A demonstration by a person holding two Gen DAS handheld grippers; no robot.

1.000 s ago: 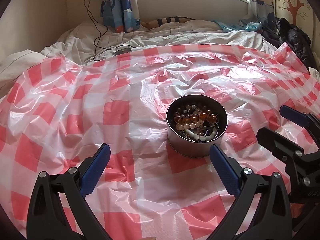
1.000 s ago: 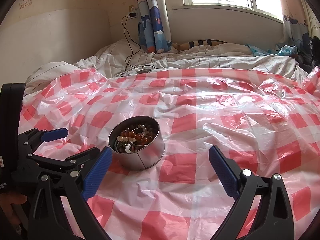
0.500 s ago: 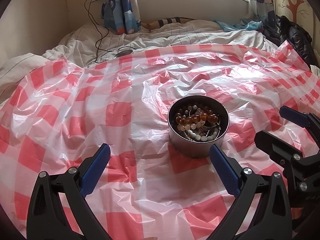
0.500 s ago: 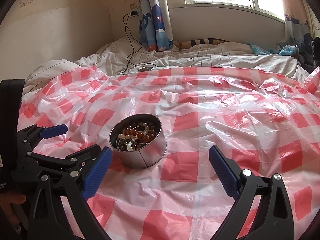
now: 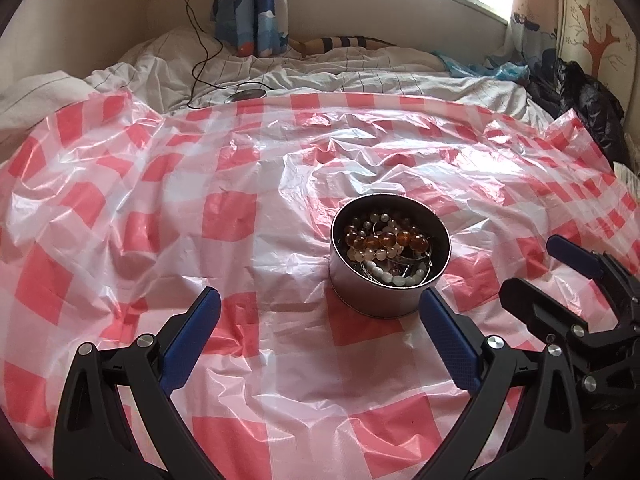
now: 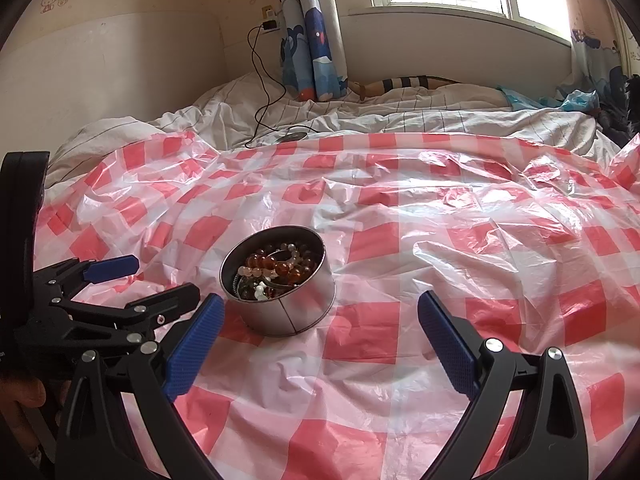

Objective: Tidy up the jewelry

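Observation:
A round metal tin (image 5: pixel 380 300) (image 6: pixel 296 312) stands on the red-and-white checked plastic sheet. Bead bracelets (image 5: pixel 384 240) (image 6: pixel 276 266), amber, white and pearl-coloured, fill it. My left gripper (image 5: pixel 320 312) is open, its right blue pad just in front of the tin's right side. My right gripper (image 6: pixel 320 316) is open too, with the tin between its pads toward the left one. Each gripper shows in the other's view: the right one (image 5: pixel 560 264) at the right edge, the left one (image 6: pixel 152 280) at the left edge. Neither holds anything.
The checked sheet (image 5: pixel 160 220) covers a bed with rumpled white bedding (image 6: pixel 400 120) behind it. A black charging cable (image 6: pixel 260 92) runs from the wall socket to a round pad. Dark clothes (image 5: pixel 588 100) are heaped at the far right. A hand (image 6: pixel 24 396) holds the left gripper.
Both cameras have tilted a little upward and back, so the wall and window show more. The tin and both open grippers keep their relative places.

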